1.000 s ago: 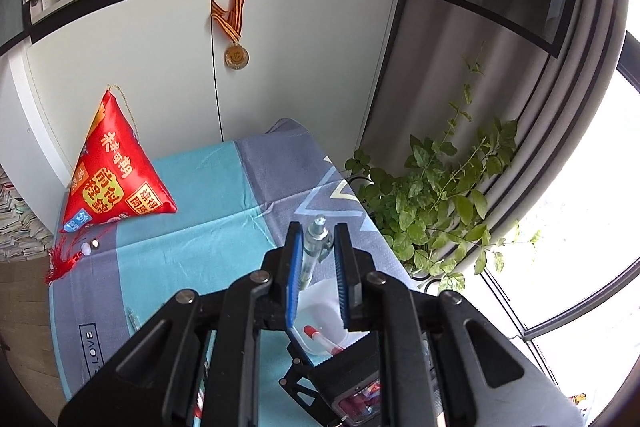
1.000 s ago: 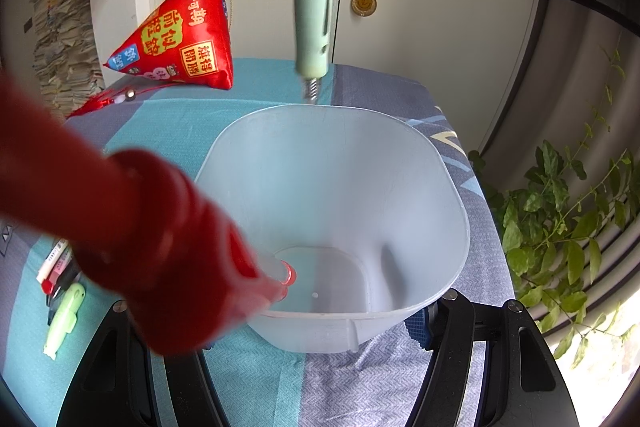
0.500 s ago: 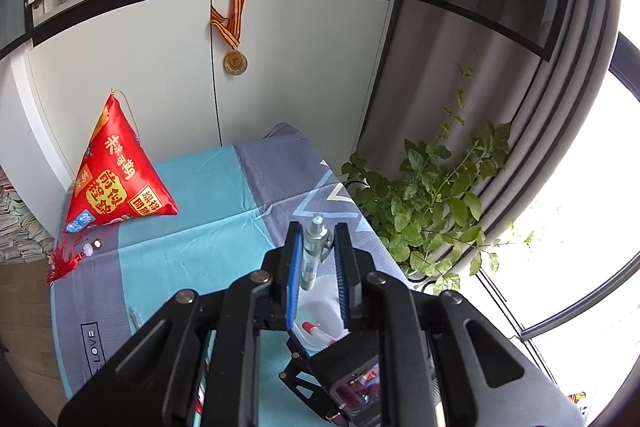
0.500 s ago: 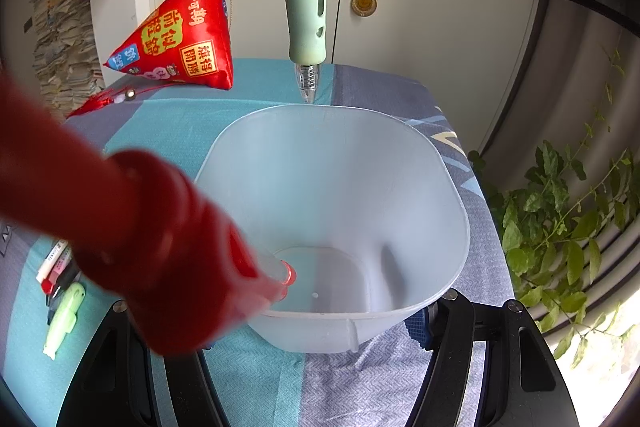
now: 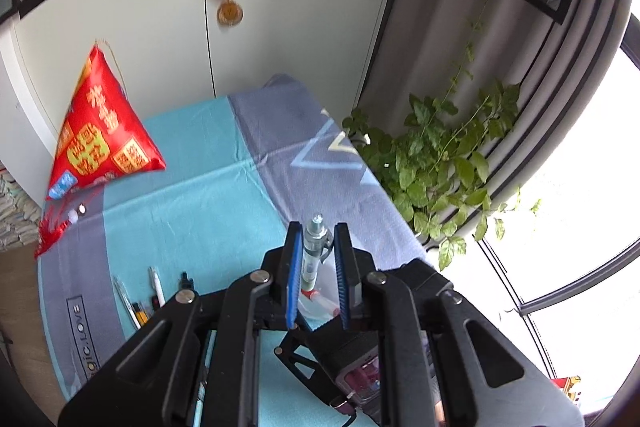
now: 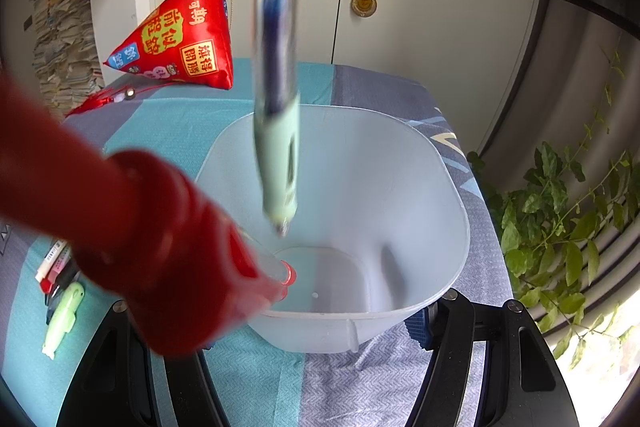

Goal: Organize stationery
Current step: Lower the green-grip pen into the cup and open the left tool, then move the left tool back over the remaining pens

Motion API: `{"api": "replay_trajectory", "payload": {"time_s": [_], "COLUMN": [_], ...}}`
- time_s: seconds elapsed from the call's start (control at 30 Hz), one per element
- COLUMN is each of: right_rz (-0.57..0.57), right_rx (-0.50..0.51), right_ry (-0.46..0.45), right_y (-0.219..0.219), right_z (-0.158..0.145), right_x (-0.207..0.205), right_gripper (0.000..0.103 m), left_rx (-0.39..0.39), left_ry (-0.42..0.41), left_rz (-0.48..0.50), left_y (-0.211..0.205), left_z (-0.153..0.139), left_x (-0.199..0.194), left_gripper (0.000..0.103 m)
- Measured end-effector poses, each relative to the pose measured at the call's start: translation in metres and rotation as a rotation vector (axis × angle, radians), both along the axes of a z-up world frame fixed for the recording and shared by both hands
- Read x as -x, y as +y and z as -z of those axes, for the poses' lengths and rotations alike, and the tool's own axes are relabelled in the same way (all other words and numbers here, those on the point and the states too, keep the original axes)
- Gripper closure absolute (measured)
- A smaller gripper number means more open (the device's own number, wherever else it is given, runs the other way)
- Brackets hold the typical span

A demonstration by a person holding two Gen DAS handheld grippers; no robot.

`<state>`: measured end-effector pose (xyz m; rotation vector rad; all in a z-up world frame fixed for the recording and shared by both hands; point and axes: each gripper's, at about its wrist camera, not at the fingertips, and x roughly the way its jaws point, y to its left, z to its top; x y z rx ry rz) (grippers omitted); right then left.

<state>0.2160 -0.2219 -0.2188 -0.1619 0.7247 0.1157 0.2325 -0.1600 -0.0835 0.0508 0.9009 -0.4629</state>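
A white translucent plastic bin [image 6: 352, 211] stands on the table, held at its near wall between the fingers of my right gripper [image 6: 316, 323]. A red-capped pen [image 6: 168, 227] leans in it. A clear pen with a pale green grip [image 6: 276, 131] hangs tip-down, blurred, inside the bin mouth. In the left wrist view my left gripper [image 5: 318, 267] is above the bin; that pen [image 5: 312, 251] stands between its blue pads, with gaps on both sides.
Several pens [image 5: 156, 291] and a green highlighter [image 6: 62, 319] lie on the blue-grey cloth to the left. A red pyramid pouch [image 6: 180, 39] stands at the back by the white cupboard. A leafy plant [image 6: 560, 219] is beyond the table's right edge.
The green-grip pen has gone down from above the rim into the bin and is blurred. The left jaws have widened around it. The right gripper and bin have not moved.
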Motion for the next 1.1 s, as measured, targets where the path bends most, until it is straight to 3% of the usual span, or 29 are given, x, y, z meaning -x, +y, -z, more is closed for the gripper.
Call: {"api": "replay_trajectory", "payload": {"time_s": [0.33,0.6,0.77,0.87,1.0,1.1], "right_rz": [0.0,0.001,0.002,0.002,0.003,0.002], "right_rx": [0.0,0.005,0.006,0.007,0.008,0.009], "right_ry": [0.0,0.0,0.0,0.0,0.0,0.0], "right_y": [0.0,0.001,0.001,0.001,0.002,0.002], "right_z": [0.0,0.0,-0.001,-0.001,-0.001,-0.001], "right_x": [0.0,0.0,0.0,0.0,-0.001,-0.001], "right_gripper": [0.033,0.033,0.033,0.033,0.033,0.033], "left_rx": [-0.02,-0.001,0.033,0.042,0.036,0.034], "left_ry": [0.074,0.097,0.064,0.003,-0.035,-0.008], "left_rz": [0.001,-0.016,-0.027,-0.078,-0.175,-0.269], "left_y": [0.001,0.01,0.023,0.044,0.081,0.118], "left_z": [0.022,0.022,0.007,-0.006,-0.009,0.0], "left_x": [-0.002,-0.001,0.009,0.016,0.018,0.014], "left_gripper": [0.089,0.09,0.077,0.065,0.063,0.063]}}
